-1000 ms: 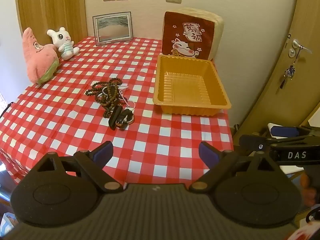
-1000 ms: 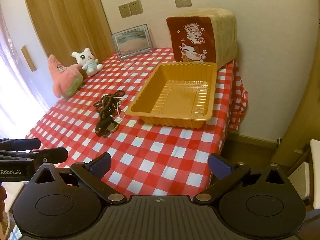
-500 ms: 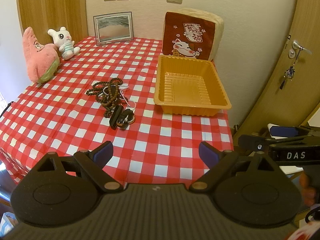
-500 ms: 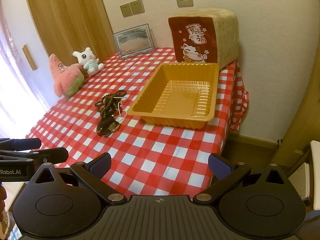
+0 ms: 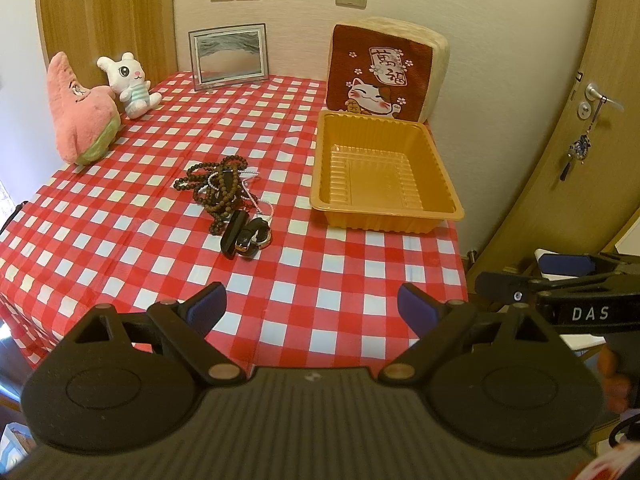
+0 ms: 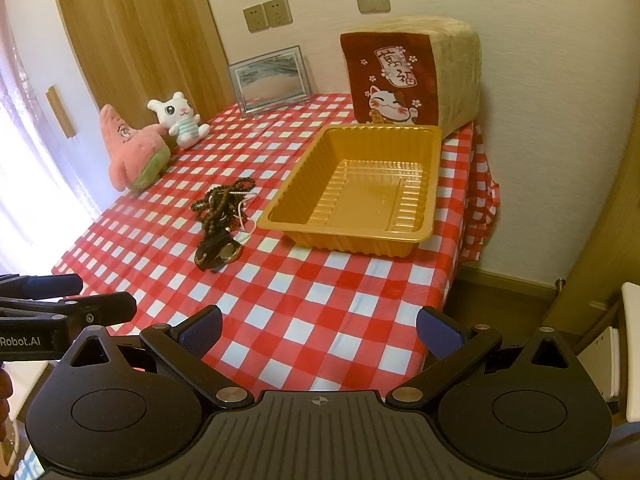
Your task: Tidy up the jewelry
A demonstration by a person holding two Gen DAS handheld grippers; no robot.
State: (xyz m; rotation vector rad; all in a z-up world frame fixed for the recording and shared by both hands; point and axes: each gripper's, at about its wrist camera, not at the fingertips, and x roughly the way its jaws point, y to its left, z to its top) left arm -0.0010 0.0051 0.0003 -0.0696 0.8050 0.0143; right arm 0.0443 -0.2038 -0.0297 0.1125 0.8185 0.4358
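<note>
Nothing is sorted yet, as far as I can judge: the orange tray holds nothing, its ribbed floor bare from wall to wall. All the jewelry lies in one tangled heap on the checked tablecloth, just to the left of the tray and apart from it. The far end of that heap is a coil of dark wooden bead strands with a thin pale chain threaded through; the near end is a black strap with a gold-rimmed watch, touching the beads. My left gripper hangs over the near edge of the table, nearer to me than the tray, jaws spread wide and holding nothing. My right gripper sits likewise short of the tray, jaws released and empty. So every piece is still to be lifted and carried into the tray; I reckon the watch, closest to my left jaws, is the easiest start, though the knotted beads may drag along with it.
</note>
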